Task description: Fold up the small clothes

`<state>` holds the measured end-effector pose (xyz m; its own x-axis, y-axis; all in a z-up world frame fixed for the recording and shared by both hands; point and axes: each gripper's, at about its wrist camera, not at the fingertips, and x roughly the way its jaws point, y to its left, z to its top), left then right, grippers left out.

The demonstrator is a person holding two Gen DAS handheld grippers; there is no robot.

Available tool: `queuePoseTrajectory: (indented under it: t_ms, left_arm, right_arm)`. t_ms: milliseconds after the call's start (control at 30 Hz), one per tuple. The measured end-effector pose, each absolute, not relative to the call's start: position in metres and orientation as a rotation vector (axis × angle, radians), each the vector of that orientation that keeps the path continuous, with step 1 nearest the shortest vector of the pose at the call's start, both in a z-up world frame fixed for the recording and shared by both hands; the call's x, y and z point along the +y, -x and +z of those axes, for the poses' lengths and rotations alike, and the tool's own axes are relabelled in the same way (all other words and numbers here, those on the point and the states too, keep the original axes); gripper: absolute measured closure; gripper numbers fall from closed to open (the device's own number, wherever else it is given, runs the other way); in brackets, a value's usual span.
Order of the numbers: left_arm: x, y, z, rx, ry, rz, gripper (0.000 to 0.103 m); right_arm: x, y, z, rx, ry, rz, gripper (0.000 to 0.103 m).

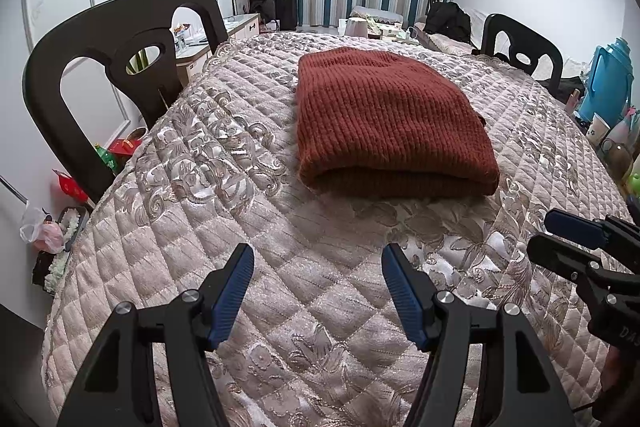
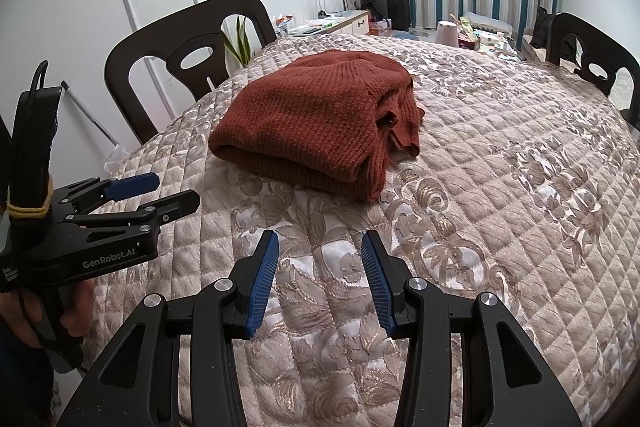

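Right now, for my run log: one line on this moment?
sweater: folded on quilt | left gripper: open, empty | right gripper: open, empty

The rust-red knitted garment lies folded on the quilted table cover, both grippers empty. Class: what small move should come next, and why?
Probably bring the right gripper forward to the loose ribbed edge sticking out at the right side of the rust-red knitted garment and tuck it in. The rest is a neat bundle, and both the right and left gripper hover short of it, jaws open and empty, above the quilted table cover.

Folded rust-red knit sweater (image 2: 320,123) on quilted floral table cover (image 2: 500,187); nearer than sweater, right gripper (image 2: 319,267) spread empty, left gripper (image 2: 168,193) gaping alongside.
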<state>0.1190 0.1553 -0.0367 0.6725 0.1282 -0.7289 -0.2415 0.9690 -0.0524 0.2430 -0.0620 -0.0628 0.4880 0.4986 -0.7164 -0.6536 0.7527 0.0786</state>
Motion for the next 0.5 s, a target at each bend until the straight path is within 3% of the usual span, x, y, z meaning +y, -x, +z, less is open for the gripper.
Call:
queuePoseTrajectory:
  t_ms: [500]
  left_arm:
    - [0.1501, -0.1178, -0.037, 0.809, 0.143, 0.211, 0.034]
  right_arm:
    - [-0.0685, -0.2413, -0.0609, 0.785, 0.207, 0.708, 0.059]
